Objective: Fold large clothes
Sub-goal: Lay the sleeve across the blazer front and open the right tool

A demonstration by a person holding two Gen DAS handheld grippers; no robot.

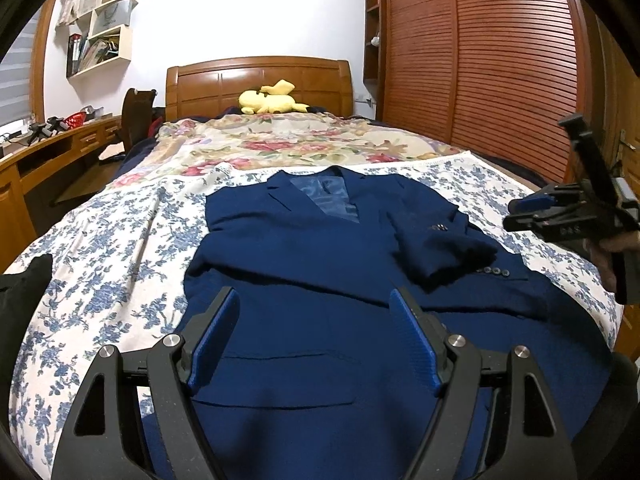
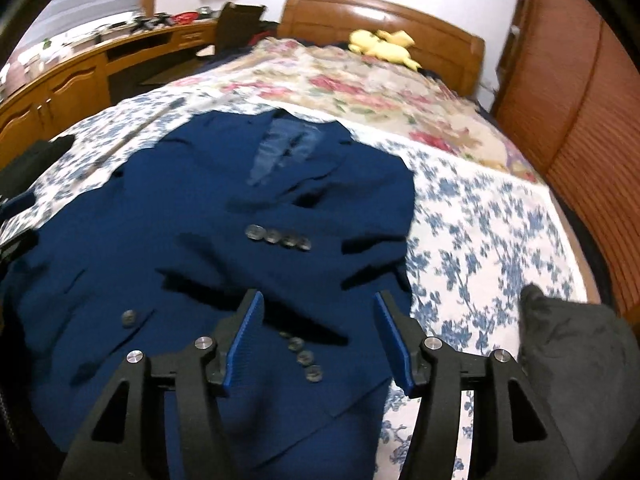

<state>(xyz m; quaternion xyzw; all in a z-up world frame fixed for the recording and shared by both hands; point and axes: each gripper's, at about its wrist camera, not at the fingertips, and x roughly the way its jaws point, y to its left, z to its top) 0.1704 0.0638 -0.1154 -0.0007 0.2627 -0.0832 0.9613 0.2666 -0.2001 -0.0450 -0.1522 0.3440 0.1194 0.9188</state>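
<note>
A navy blue suit jacket (image 1: 304, 280) lies front up on the bed, its collar toward the headboard. One sleeve (image 1: 444, 248) is folded across its chest, and its cuff buttons (image 2: 278, 238) show. My left gripper (image 1: 312, 300) hovers open over the jacket's lower half with nothing between its blue pads. My right gripper (image 2: 320, 320) stands open above the jacket's right edge near a second row of cuff buttons (image 2: 302, 356), its pads clear of the cloth. The left wrist view shows the right gripper (image 1: 520, 214) at the far right, above the bed's edge.
The bed has a blue-flowered sheet (image 2: 480, 220) and a red-flowered blanket (image 1: 280, 140) farther up. A yellow plush toy (image 1: 272, 100) lies by the wooden headboard (image 1: 260, 76). Slatted wardrobe doors (image 1: 480, 60) stand right, a desk (image 1: 48, 148) left. A dark cloth (image 2: 568, 340) lies at the near right.
</note>
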